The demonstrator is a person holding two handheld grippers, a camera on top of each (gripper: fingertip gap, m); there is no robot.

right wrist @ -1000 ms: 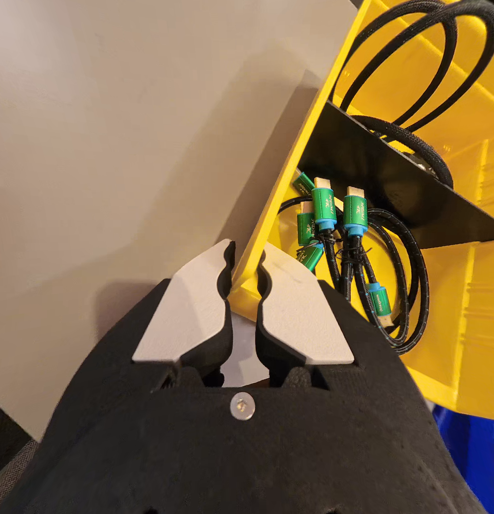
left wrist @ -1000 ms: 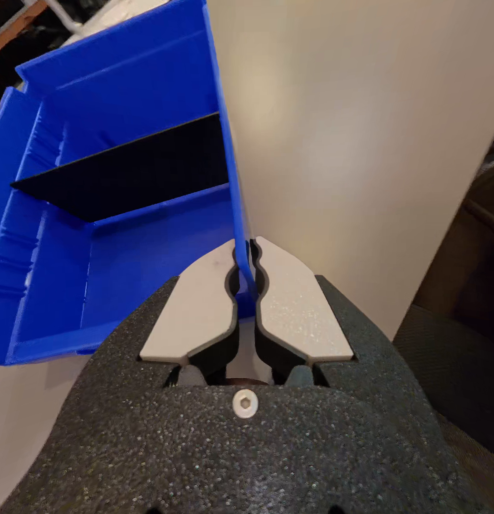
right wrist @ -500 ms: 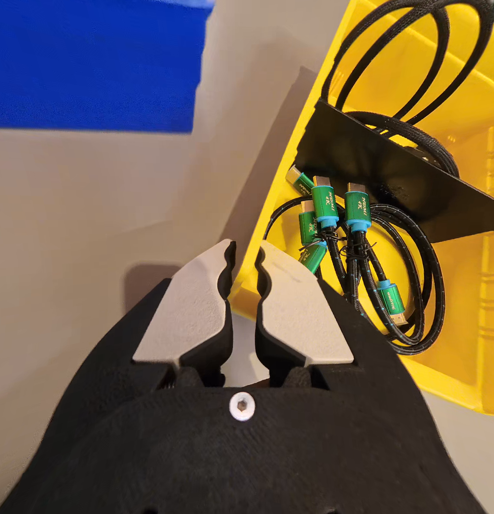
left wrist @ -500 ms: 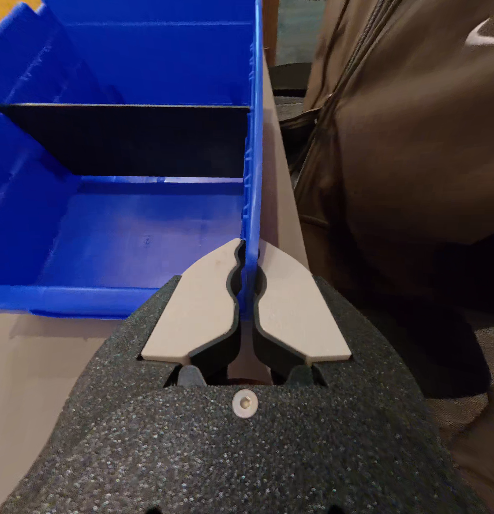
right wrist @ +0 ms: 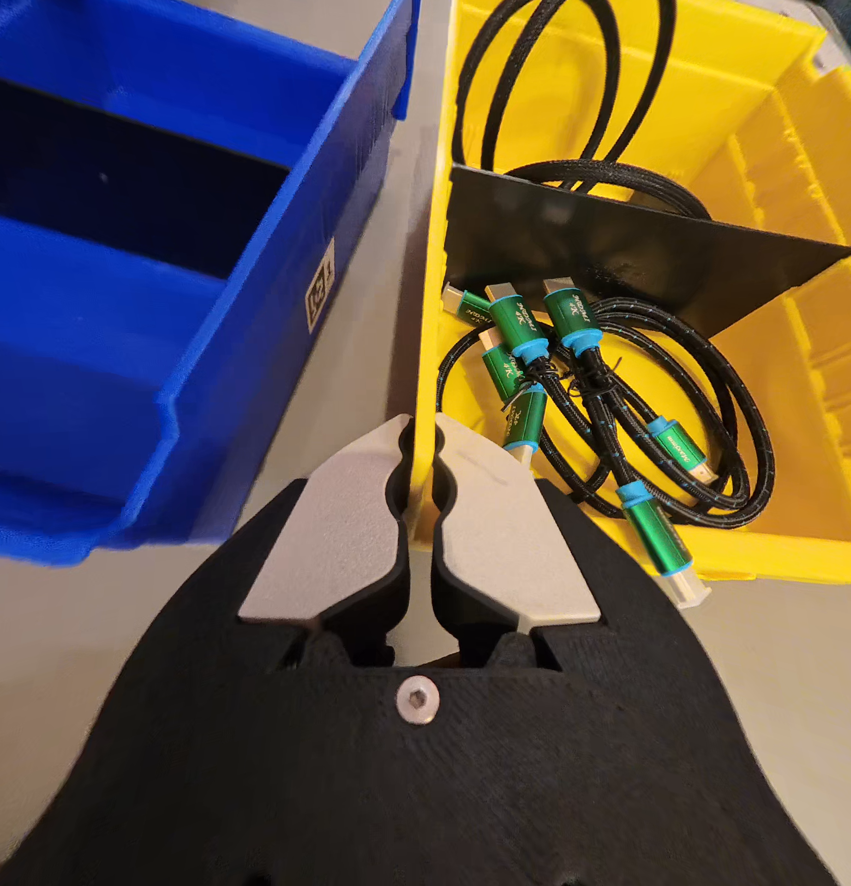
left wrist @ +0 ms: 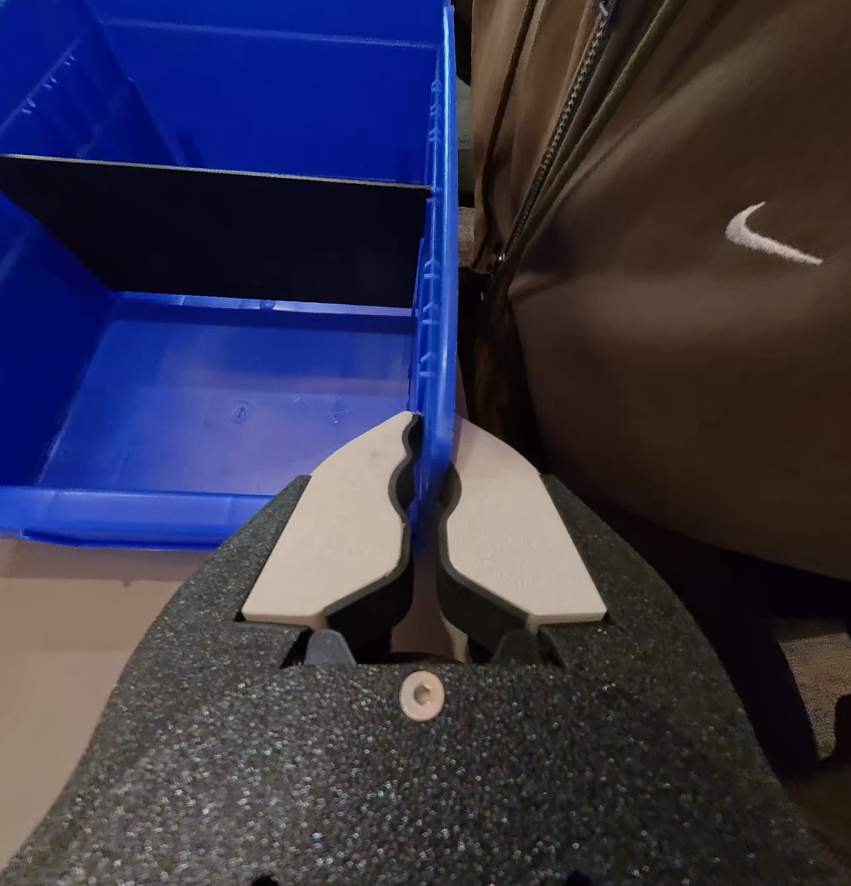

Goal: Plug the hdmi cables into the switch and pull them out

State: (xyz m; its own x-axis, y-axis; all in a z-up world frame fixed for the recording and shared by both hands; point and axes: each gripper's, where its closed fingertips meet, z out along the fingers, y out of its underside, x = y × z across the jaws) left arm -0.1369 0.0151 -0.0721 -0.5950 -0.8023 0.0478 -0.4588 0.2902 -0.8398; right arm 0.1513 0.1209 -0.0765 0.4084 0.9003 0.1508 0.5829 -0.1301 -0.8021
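Two plastic bins pinched by their side walls.
Left gripper clamped on blue plastic divided bin; right gripper clamped on yellow plastic divided bin, lettered green-plugged braided cables centre-right, small printed sticker on blue wall.

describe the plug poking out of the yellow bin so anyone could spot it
Start at the yellow bin, in the part nearer than its black divider. Among the coiled black cables there, the green plug lies over the near rim; the other plugs stay inside.

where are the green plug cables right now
In the right wrist view, the green-plugged cables lie coiled in the yellow bin's near compartment, before its black divider.
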